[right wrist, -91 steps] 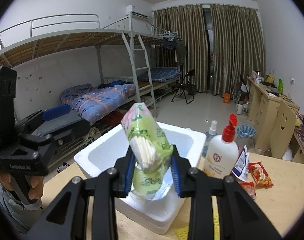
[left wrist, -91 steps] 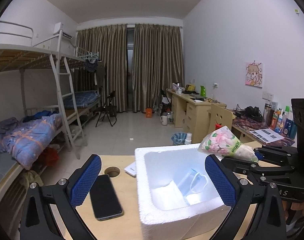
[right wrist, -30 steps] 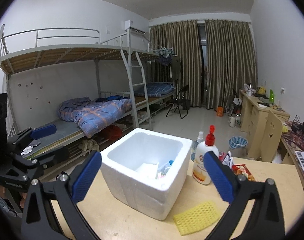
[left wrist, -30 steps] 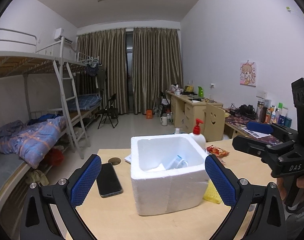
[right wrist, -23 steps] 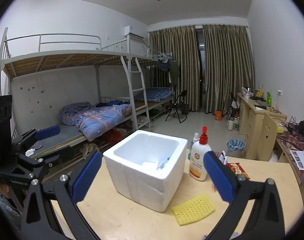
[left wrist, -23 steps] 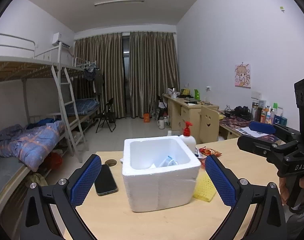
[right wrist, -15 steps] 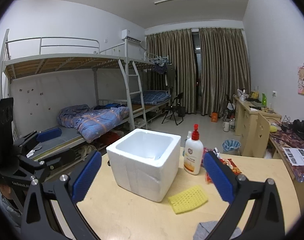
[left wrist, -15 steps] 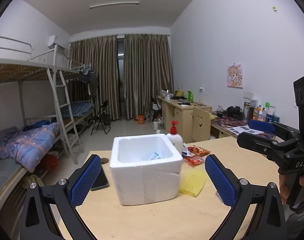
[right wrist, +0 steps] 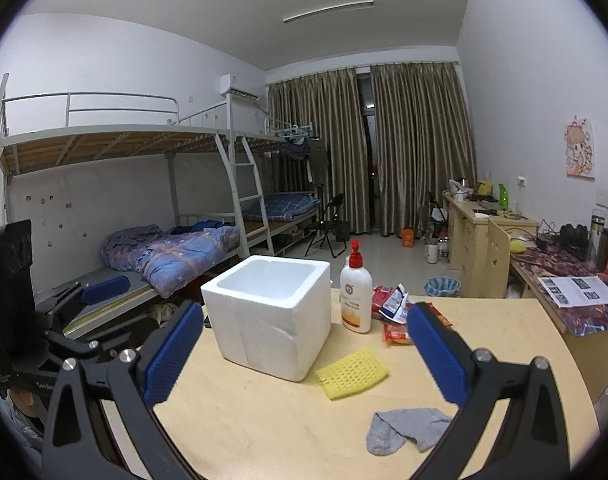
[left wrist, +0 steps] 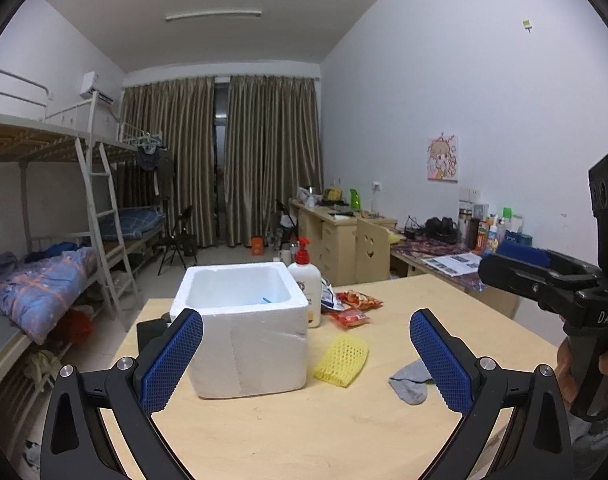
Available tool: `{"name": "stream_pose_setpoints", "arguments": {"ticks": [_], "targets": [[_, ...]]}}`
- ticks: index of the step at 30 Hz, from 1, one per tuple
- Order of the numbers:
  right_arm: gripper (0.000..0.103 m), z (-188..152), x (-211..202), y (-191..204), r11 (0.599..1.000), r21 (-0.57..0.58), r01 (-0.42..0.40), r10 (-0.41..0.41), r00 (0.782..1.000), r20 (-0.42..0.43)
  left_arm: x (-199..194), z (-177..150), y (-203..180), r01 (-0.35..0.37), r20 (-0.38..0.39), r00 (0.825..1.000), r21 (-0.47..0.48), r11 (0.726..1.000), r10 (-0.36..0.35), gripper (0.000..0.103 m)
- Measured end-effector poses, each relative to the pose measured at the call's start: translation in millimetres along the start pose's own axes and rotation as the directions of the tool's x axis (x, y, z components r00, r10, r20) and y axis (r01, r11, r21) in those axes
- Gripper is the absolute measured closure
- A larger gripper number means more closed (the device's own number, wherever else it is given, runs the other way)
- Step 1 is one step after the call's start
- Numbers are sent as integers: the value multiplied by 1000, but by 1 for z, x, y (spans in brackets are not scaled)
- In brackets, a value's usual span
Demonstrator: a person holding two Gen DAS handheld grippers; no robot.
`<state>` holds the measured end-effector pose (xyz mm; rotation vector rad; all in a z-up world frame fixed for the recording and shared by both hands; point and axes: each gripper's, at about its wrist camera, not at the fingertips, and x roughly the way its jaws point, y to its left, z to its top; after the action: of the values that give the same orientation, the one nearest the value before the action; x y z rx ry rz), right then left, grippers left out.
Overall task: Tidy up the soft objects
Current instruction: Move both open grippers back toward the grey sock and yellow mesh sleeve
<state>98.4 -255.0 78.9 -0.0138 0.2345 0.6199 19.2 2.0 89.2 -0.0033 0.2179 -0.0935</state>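
I hold both tools back from the pale wooden surface (right wrist: 264,420), and each is released: the left tool (left wrist: 306,354) has its blue ribbed pads spread wide with nothing between them, and the right tool (right wrist: 306,354) stands the same way. Pulled back like this, I can take in the whole spread before choosing a piece.

The square white foam box (right wrist: 270,316) sits open-topped near the middle — I judge it the collecting bin, since a bit of blue and clear plastic shows inside in the left view. Its walls look rigid and grainy, with a crease across the front.

Two soft things lie loose to its right: a yellow foam-mesh sleeve (right wrist: 350,372), flat and netted, just beside the box, and a crumpled grey sock (right wrist: 404,428) nearer to me, limp and folded on itself. Either should squash easily under the pads, so I would pinch mid-body.

Behind stand a white pump bottle with a red cap (right wrist: 356,300) and red snack packets (right wrist: 398,330) — firmer goods, likely left alone.
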Motion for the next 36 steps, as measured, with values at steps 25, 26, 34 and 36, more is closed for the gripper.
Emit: {"name": "stream_pose_setpoints", "arguments": {"ticks": [25,26,34,36], "targets": [[0,-70,-26,-11,993,33,111,-111,994,-22,9,-58,-11,45,25,999,-27,999,-44,0],[0,-73,-26,-9,993,33,115,-114,993,-26,11,-60,-11,62,22,998,-35,997,-61,0],[0,-76,-26,-6,990,32,140,-139,989,-54,15,-67,-20,100,-8,995,-16,995,-100,0],[0,-76,-25,-8,989,33,141,-139,988,-62,18,-67,-23,123,-23,992,-18,992,-123,0]]}}
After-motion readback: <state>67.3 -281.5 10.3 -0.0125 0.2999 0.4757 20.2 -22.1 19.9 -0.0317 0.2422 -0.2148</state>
